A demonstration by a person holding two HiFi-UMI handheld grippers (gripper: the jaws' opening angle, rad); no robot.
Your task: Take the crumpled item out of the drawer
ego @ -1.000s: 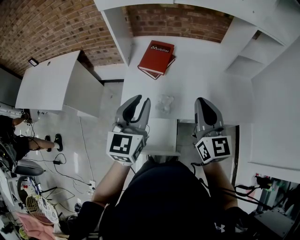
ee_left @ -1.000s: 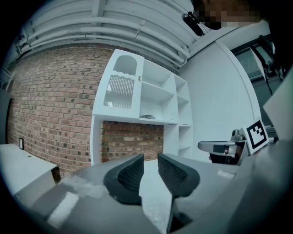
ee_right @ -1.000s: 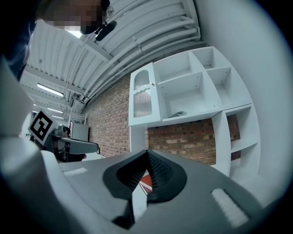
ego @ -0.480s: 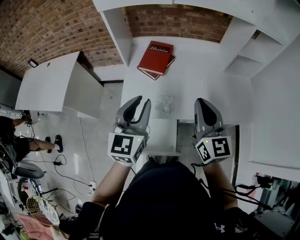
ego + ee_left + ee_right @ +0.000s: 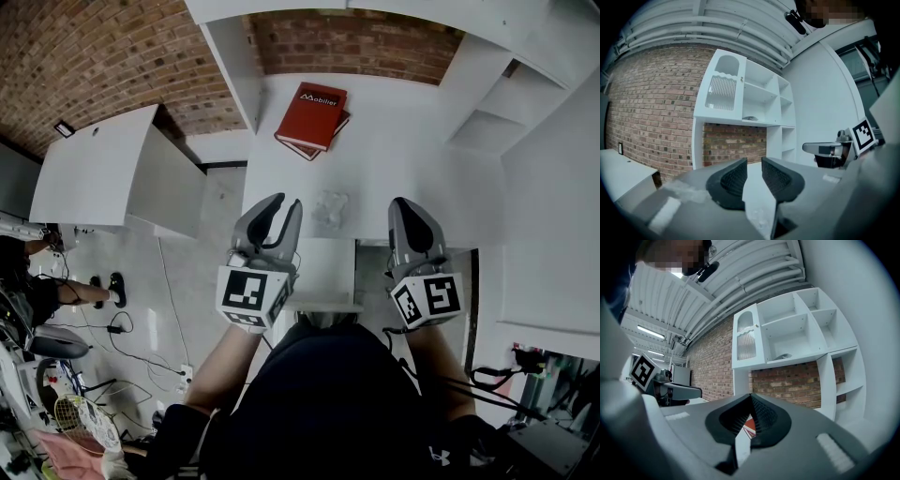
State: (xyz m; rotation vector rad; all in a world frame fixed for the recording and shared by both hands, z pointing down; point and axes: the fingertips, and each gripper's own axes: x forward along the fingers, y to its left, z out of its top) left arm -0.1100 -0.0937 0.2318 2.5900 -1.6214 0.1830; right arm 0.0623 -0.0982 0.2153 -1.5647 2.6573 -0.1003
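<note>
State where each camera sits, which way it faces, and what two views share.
Head view: on the person's head, facing down at the desk, red book, left gripper, right gripper and arms.
Left gripper view: on the left gripper, facing along its parted fingers toward the shelves.
Right gripper view: on the right gripper, past closed fingers, toward the shelves.
Shared by gripper views: shelves, brick wall.

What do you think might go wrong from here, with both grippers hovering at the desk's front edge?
The crumpled clear item lies on the white desktop, not in the drawer that seems open below; it looks light, so a gripper could nudge it away. The right gripper is shut and would only push it. The left gripper is barely open, so it may miss.
</note>
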